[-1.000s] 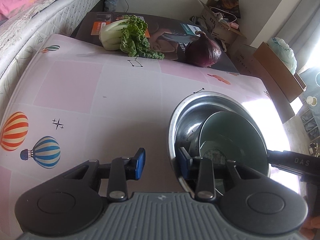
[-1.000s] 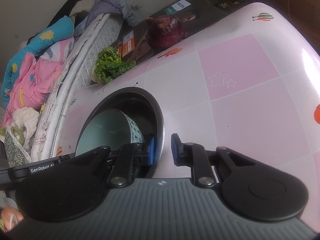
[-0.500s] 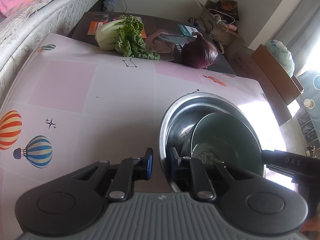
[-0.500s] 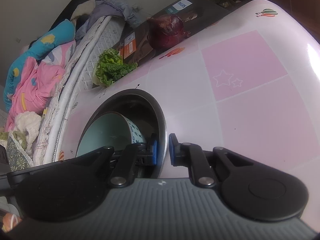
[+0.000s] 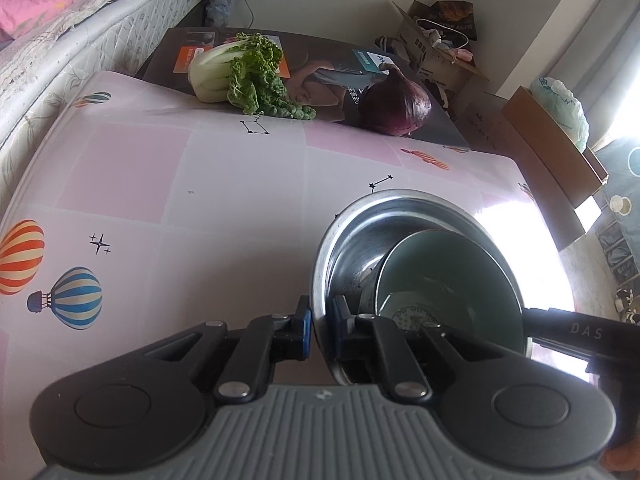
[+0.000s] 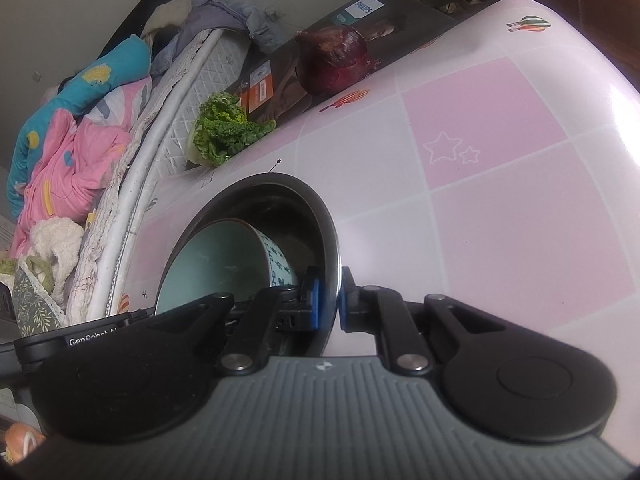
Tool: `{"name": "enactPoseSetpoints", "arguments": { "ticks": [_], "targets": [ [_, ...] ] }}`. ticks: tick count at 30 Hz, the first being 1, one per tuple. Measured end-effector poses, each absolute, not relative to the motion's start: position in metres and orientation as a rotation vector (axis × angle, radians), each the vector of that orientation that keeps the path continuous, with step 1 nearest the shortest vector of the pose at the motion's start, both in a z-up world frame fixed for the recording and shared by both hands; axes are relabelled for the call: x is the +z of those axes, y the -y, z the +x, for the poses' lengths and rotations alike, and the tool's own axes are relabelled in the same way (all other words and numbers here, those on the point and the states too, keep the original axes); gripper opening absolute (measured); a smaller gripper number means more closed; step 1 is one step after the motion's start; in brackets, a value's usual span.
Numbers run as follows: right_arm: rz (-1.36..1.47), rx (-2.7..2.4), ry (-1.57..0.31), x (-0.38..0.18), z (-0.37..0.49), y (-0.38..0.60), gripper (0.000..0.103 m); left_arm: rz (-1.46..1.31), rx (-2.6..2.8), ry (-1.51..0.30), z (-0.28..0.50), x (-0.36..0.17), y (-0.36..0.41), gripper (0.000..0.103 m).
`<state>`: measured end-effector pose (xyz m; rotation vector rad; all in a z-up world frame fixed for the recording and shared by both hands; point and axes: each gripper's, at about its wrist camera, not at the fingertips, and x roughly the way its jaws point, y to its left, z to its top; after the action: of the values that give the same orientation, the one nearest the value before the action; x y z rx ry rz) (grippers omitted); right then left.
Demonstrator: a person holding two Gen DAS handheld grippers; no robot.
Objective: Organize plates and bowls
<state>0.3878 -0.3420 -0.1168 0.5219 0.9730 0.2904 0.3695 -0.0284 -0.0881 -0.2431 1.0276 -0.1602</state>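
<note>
A steel bowl (image 5: 362,236) sits on the pink checked tablecloth with a pale green patterned bowl (image 5: 452,276) tilted inside it. My left gripper (image 5: 320,330) is shut on the steel bowl's near-left rim, one finger inside and one outside. In the right wrist view, my right gripper (image 6: 329,300) is shut on the steel bowl's (image 6: 276,196) opposite rim, with the green bowl (image 6: 224,256) just left of the inner finger.
A leafy cabbage (image 5: 240,72) and a red onion (image 5: 396,106) lie on a dark box at the table's far edge. A mattress (image 5: 80,40) runs along the left side. Cardboard boxes (image 5: 552,148) stand on the floor to the right.
Both grippers have closed from open onto the steel bowl's rim, the left on one side and the right on the other. The bowls have stayed in place.
</note>
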Motion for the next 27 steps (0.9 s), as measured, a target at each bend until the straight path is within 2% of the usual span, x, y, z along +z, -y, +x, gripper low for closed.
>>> {"name": "enactPoseSetpoints", "arguments": {
  "ticks": [27],
  "targets": [
    [0.546, 0.27, -0.976, -0.101, 0.368, 0.353, 0.01, -0.255, -0.193, -1.016, 0.352, -0.075, 0.03, 0.01]
  ]
}}
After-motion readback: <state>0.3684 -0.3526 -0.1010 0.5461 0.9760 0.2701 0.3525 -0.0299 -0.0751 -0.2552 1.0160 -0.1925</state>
